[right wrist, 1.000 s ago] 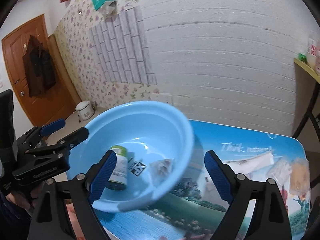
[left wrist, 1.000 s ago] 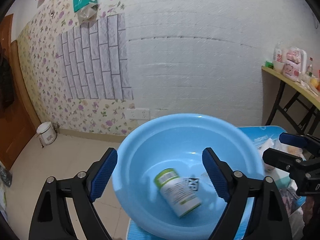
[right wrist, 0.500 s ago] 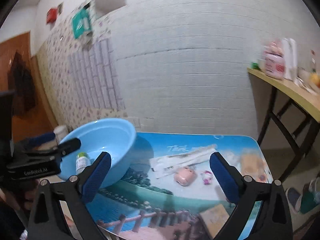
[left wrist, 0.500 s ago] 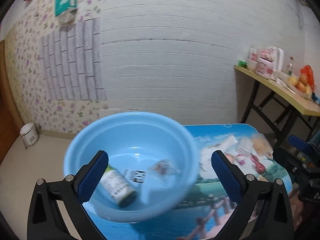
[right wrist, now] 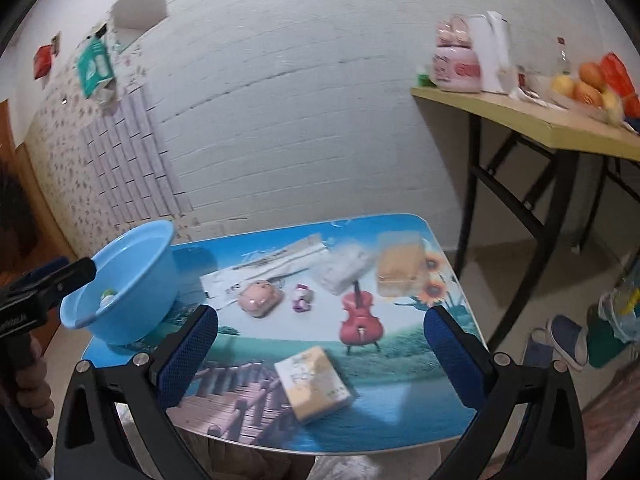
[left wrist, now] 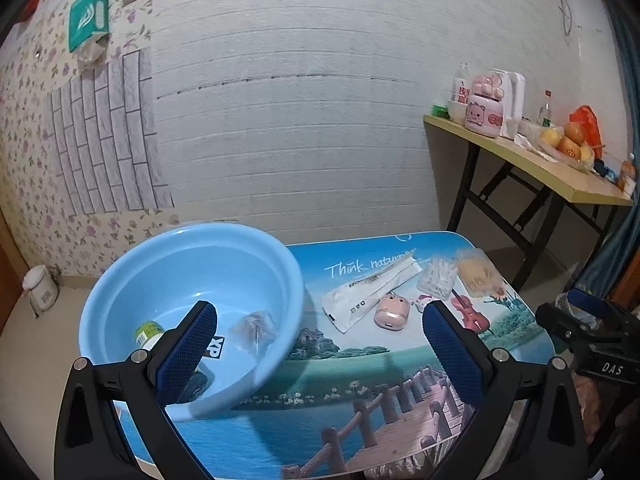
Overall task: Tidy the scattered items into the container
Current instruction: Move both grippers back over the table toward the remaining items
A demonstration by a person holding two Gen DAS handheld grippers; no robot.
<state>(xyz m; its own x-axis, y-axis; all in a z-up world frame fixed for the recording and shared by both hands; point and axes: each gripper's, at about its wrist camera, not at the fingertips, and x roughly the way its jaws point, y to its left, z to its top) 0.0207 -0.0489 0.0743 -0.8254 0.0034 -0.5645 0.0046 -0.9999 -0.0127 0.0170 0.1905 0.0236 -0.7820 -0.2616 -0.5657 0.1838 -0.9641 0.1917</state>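
Blue basin [left wrist: 192, 264] sits at the table's left end with a bottle [left wrist: 149, 331] and small packet [left wrist: 254, 330] inside. Beside it I see the pink case [right wrist: 258, 297], white pouch [left wrist: 370, 295] and yellow box [right wrist: 314, 384] waiting. Both my grippers [left wrist: 320, 354] [right wrist: 320, 354] gape wide, holding nothing.

side table [left wrist: 532, 162] | fruit [left wrist: 568, 145] | pink appliance [left wrist: 484, 109] | floor bucket [left wrist: 40, 292]

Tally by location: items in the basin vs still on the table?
In the blue basin: 2 (green-lidded bottle, clear packet)
On the table: 6 (white sachet, pink case, small figurine, swab bag, tan packet, yellow box)
Total: 8
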